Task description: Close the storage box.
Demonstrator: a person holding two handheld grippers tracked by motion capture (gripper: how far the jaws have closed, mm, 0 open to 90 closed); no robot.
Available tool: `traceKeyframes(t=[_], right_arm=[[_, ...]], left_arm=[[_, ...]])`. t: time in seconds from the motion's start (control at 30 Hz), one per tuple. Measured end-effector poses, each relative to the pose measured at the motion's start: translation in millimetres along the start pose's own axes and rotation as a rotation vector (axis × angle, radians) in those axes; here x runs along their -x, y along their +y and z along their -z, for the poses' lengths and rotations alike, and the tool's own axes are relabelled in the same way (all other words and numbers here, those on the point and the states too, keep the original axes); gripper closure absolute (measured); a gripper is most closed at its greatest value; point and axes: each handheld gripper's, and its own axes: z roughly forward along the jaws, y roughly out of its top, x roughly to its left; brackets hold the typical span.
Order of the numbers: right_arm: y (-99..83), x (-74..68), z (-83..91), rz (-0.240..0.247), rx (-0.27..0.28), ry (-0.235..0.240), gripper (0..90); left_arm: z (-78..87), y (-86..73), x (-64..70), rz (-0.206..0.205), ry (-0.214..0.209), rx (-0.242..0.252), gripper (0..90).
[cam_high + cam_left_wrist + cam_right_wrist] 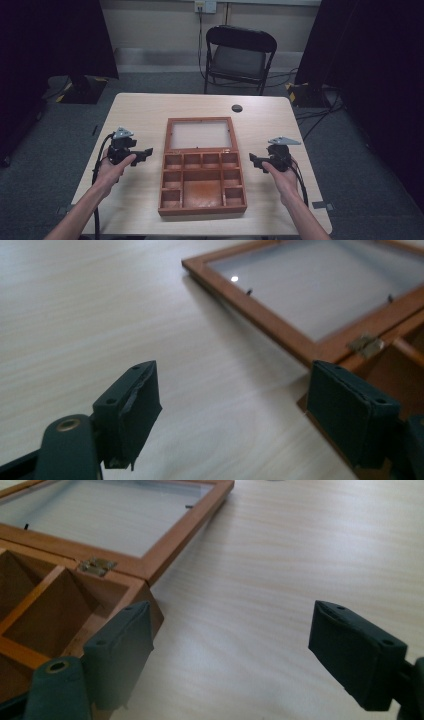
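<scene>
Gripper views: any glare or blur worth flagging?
Left gripper view: a small light spot glares on the lid glass, and the jaws are soft. Right gripper view: near jaws blurred, box hinge fairly sharp, table pale, almost washed out. High view: dim edges.

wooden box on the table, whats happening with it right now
A person holds a two-jaw gripper in each hand on either side of an open wooden compartment box. Its glass-paned lid lies flat on the table behind it, and the compartments look empty. The left gripper and right gripper both point at the box with jaws open, holding nothing and not touching it.
</scene>
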Motion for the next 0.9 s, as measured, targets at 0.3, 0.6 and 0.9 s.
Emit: traceKeyframes(t=[0.3, 0.6, 0.9], right_arm=[[34.6, 0.1, -10.3, 0.021, 0.037, 0.033, 15.7], [49.6, -10.0, -51.0, -0.014, 0.002, 0.120, 15.4], [51.6, -26.7, -76.1, 0.018, -0.063, 0.180, 15.0]], left_arm=[[-13.2, 30.7, 0.9, 0.008, -0.015, 0.014, 21.0], [-47.3, 41.9, 13.8, 0.062, -0.088, 0.001, 21.0], [-58.9, 32.1, 15.1, 0.087, -0.127, -0.051, 19.5]])
